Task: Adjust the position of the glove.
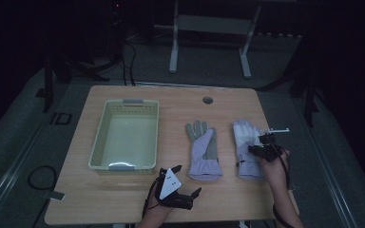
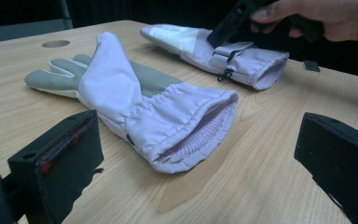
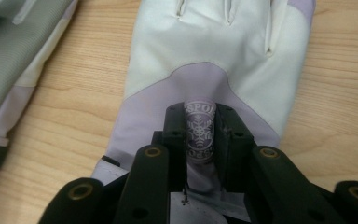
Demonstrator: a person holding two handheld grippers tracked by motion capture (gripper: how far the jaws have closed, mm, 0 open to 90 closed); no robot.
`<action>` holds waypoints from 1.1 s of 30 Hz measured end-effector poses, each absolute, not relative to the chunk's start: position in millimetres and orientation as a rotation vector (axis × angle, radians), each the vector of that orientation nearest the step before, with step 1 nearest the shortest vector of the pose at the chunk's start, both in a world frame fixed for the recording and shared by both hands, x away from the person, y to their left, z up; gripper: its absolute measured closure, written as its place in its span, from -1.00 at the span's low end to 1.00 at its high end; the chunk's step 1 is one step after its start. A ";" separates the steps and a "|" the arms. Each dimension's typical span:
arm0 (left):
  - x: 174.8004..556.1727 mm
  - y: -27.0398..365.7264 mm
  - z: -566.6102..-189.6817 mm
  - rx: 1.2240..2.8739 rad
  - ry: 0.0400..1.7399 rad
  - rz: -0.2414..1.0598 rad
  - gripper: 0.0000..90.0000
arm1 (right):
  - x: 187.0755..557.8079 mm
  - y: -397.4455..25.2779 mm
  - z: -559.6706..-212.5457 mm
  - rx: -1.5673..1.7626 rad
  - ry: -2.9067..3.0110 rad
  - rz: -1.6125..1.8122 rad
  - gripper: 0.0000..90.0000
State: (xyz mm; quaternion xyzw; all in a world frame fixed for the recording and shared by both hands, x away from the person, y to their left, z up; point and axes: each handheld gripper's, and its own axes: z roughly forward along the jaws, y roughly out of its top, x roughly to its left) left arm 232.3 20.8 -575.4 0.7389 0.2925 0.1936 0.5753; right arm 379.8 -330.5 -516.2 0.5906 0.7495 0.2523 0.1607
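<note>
1. Tabletop of pale wood grain carries everything; its size leaves both arms room to work from the near edge.
2. The pale green basket sits on the left half, slotted walls upright, nothing inside. It is probably where the gloves are meant to go.
3. The left glove lies flat at the centre, grey palm up, cuff toward the person, well apart from the basket. In the left gripper view its open cuff faces the camera, an easy edge to pinch.
4. The right glove lies just right of it, white back up, cuff also near, so the person reaches it without stretching.
5. The right gripper is over that glove, its jaws pressed together on a raised fold of lilac fabric bearing a snowflake badge. Pinching the back should let the whole glove lift in one piece.
6. The left gripper waits near the table's front edge, jaws spread wide and holding nothing, aimed at the left glove's cuff.
</note>
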 end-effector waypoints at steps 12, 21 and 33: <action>232.3 20.7 -575.3 1.733 0.687 0.454 -0.98 | 382.4 -331.5 -519.0 1.655 2.172 0.735 0.47; 232.4 20.7 -575.3 1.733 0.688 0.454 -0.98 | 370.2 -329.6 -506.4 1.468 2.275 0.742 0.33; 233.3 20.8 -575.2 1.729 0.693 0.444 -0.98 | 358.1 -350.5 -468.3 1.321 2.316 0.893 0.07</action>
